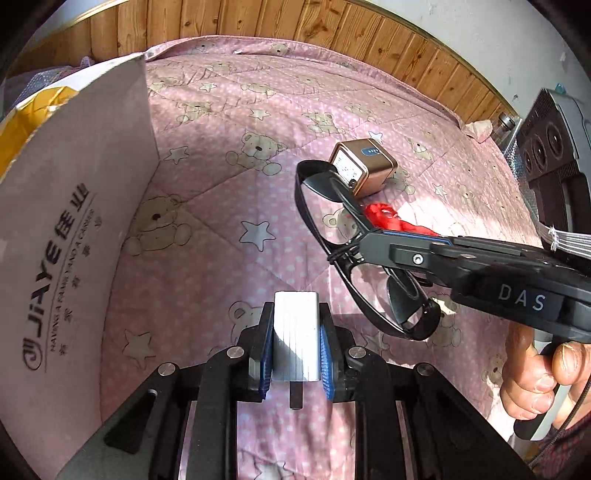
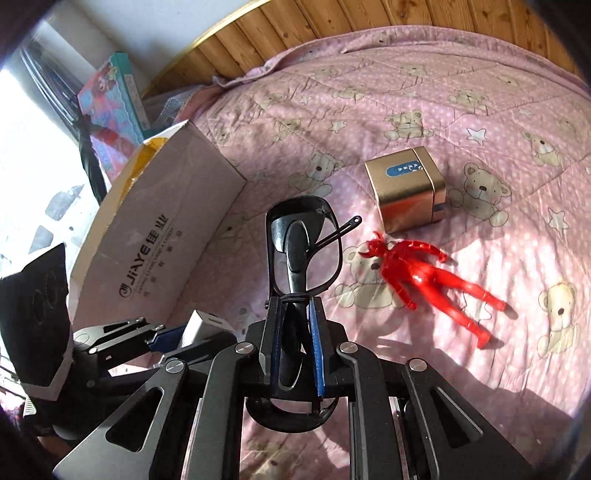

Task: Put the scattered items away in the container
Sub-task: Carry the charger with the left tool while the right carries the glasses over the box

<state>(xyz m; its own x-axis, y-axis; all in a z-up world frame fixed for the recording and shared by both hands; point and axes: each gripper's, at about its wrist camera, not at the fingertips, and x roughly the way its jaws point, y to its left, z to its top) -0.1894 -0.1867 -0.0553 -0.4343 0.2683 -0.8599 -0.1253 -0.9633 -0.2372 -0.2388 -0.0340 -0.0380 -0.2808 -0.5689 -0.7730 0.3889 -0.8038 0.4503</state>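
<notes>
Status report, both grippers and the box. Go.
Left gripper shut on silver block. Right gripper shut on glasses. Box open, left of both. Red figure, gold tin on bed.

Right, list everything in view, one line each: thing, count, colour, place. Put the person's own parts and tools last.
cardboard box: one, pale grey outside with yellow inside, open, on the bed at the left.
silver block: one, ribbed silver, clamped in the left tool.
glasses: one pair, black frame, folded, clamped in the right tool.
gold box: one, gold with a blue label, on the quilt.
toy figure: one, red, lying flat on the quilt near the gold box.
quilt: one, pink with bears and stars, covering the bed.
wooden wall panel: brown, behind the bed.
left tool: black with blue pads.
right tool: black with blue pads.
hand: one, holding the right tool's grip.
</notes>
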